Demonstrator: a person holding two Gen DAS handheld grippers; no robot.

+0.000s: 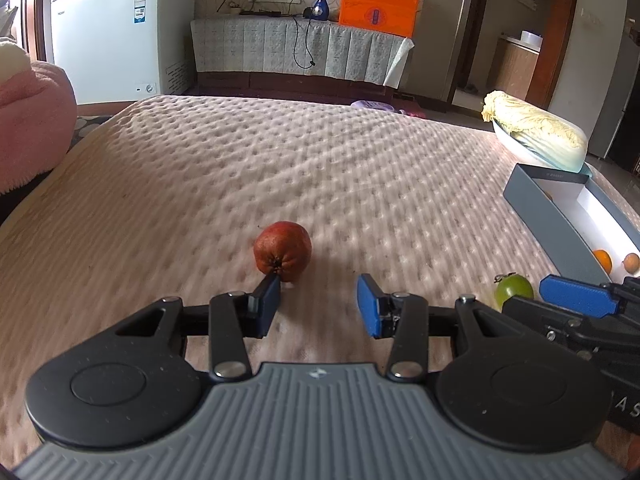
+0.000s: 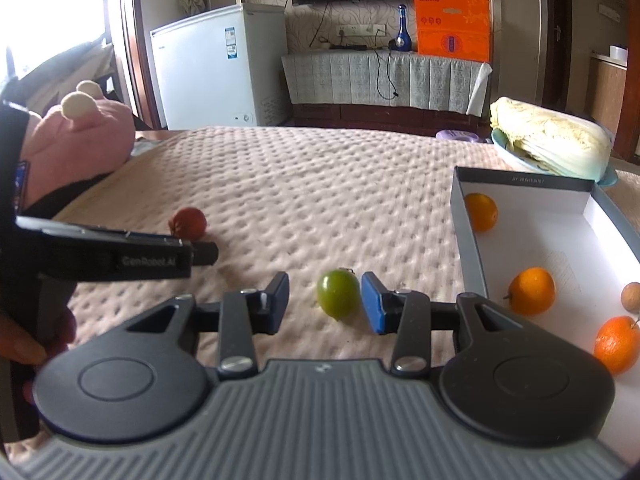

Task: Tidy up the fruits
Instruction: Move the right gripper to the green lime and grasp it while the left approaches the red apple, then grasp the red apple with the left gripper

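Note:
A red fruit (image 1: 282, 250) lies on the quilted bed, just beyond and left of my open left gripper (image 1: 318, 304); its left fingertip (image 1: 269, 292) sits right in front of the fruit. It also shows in the right wrist view (image 2: 188, 222). A small green fruit (image 2: 338, 294) lies between the fingers of my open right gripper (image 2: 326, 300), close to the right pad (image 2: 372, 304); it shows in the left wrist view too (image 1: 514, 289). A grey box (image 2: 468, 240) with a white inside holds three oranges (image 2: 532, 290) and a small brown fruit (image 2: 631, 297).
A napa cabbage (image 2: 552, 138) lies on a plate behind the box. A pink plush toy (image 2: 76, 148) lies at the bed's left edge. The left gripper's body (image 2: 112, 256) reaches across the left of the right wrist view. A freezer and a cabinet stand beyond the bed.

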